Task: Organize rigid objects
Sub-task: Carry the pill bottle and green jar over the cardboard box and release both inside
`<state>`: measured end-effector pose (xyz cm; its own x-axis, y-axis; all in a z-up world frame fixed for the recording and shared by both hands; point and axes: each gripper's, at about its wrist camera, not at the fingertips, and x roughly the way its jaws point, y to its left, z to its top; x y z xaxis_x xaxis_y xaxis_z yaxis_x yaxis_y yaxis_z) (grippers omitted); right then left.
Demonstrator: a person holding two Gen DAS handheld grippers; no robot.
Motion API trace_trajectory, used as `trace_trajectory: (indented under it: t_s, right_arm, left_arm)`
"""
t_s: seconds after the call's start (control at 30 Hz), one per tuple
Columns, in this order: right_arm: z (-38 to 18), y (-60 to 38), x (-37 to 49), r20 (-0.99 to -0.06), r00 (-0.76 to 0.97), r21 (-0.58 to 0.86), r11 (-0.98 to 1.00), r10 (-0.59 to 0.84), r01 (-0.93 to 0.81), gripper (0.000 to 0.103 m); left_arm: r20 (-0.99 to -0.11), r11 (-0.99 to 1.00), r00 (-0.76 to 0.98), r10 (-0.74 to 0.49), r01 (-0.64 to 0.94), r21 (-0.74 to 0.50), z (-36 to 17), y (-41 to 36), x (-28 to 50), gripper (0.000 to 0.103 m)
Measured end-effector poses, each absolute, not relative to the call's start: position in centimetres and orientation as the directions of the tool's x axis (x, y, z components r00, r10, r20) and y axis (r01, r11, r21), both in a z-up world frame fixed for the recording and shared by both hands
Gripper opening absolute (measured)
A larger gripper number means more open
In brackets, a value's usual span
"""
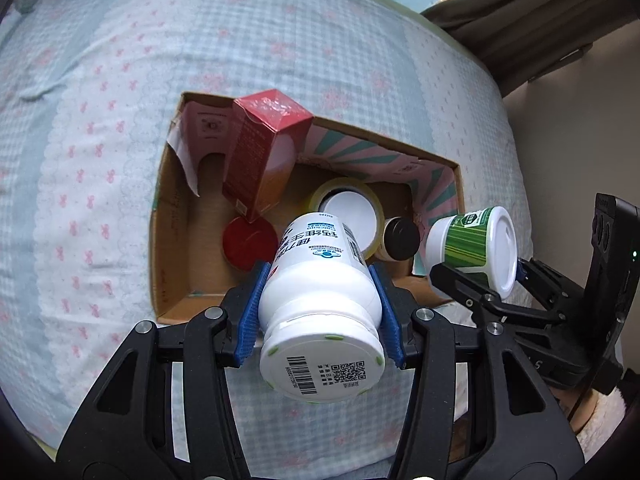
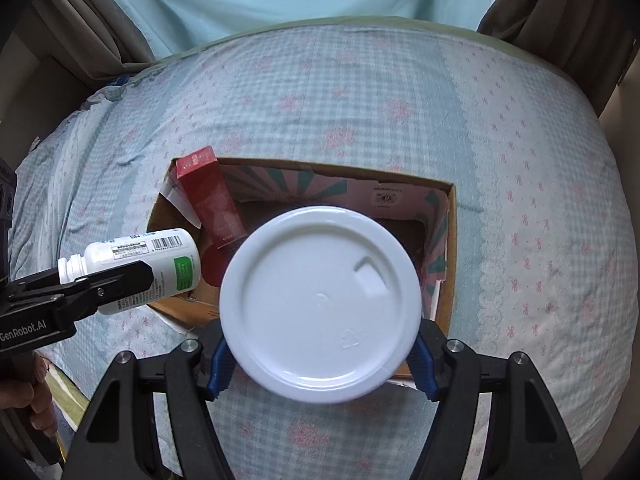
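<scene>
We are clamping the white pill bottle (image 1: 320,300) between the blue pads (image 1: 253,312) of our left gripper (image 1: 320,312); the fingers are pressing its sides, and its barcoded end is filling the lower middle of the left wrist view. In the right wrist view the same bottle (image 2: 144,268) is showing at the left edge, lying nearly level over the near left corner of the box.

Our right gripper (image 2: 320,356) is squeezing the green-striped cup (image 1: 472,248) by its sides. From its own camera we are seeing almost only the cup's white lid (image 2: 320,304), covering the centre of the frame, with blue fingertips (image 2: 220,368) peeking out on either side. In the left wrist view the cup is tilting at the right of the frame, just beside the box's right wall.

Behind both held things the cardboard box (image 1: 160,240) is sitting open on the checked blue bedcover (image 1: 100,120). Inside it, a tall red carton (image 1: 264,152) is leaning toward the upper left corner, a red round lid (image 1: 248,246) is lying at its foot, a roll of tape (image 1: 348,208) is resting in the middle, and a small dark-capped jar (image 1: 400,236) is standing to its right, possibly touching the roll, though the bottle is hiding that spot. Brown curtains (image 2: 560,20) are hanging in the upper corners of the right wrist view.
</scene>
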<state>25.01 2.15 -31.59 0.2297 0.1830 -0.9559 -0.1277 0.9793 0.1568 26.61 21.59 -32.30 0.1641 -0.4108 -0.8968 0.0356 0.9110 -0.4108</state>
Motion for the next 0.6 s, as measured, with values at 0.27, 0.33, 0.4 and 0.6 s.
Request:
trace_trajectory:
  t_s: [0.27, 0.33, 0.4, 0.6]
  right_arm:
    - [-36.2, 2.5, 25.5, -0.971, 0.156, 0.161, 0.979, 0.18, -0.129, 0.066]
    - [-36.6, 2.8, 25.5, -0.973, 0.152, 0.152, 0.978, 0.173, -0.142, 0.066]
    - [-37.0, 3.0, 25.5, -0.976, 0.147, 0.139, 0.978, 0.162, -0.155, 0.066]
    - [-37.2, 2.7, 24.5, -0.972, 0.178, 0.115, 0.974, 0.15, -0.195, 0.103]
  left_arm:
    - [-0.921, 0.926, 0.102, -0.375, 0.08, -0.368, -36.0, 19.2, 28.9, 0.046]
    - [-0.929, 0.931, 0.089, -0.36, 0.092, -0.353, -36.3, 18.8, 29.3, 0.046]
    - [-0.944, 0.945, 0.082, -0.32, 0.101, -0.312, -36.3, 18.4, 29.7, 0.047]
    - [-0.942, 0.945, 0.135, -0.307, 0.161, -0.285, -34.6, 18.7, 28.9, 0.103]
